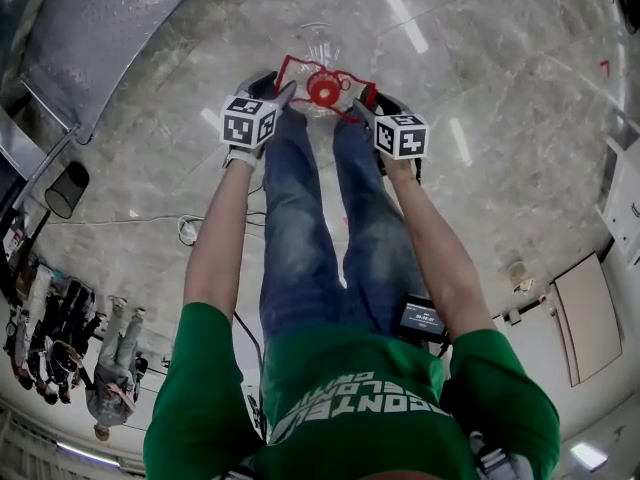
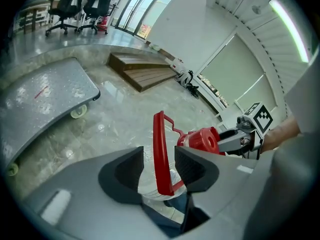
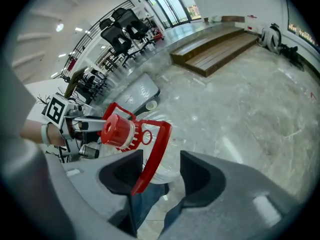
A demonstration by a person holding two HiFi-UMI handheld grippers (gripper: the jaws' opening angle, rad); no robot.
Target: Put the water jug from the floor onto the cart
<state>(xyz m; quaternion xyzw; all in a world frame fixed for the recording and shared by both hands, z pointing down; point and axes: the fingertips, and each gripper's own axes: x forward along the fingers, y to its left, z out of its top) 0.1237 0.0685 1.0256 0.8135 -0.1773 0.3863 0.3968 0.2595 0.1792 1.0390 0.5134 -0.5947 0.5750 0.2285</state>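
The water jug (image 1: 318, 48) stands on the floor (image 1: 500, 88) by my feet, near the cart (image 1: 110, 18); I judge it heavy and its clear wall slick, so I'd take the stiff red handle (image 2: 159, 144), which sits unpinched between the spread jaws of both the left gripper (image 2: 159, 170) and the right gripper (image 3: 161, 171).

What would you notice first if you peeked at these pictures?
The bright red cap and red handle of the clear water jug jump out, standing on the shiny floor in front of the person's legs. The left gripper and right gripper flank it, jaws open, each with a bar of the handle between them. The grey cart sits off to the left.
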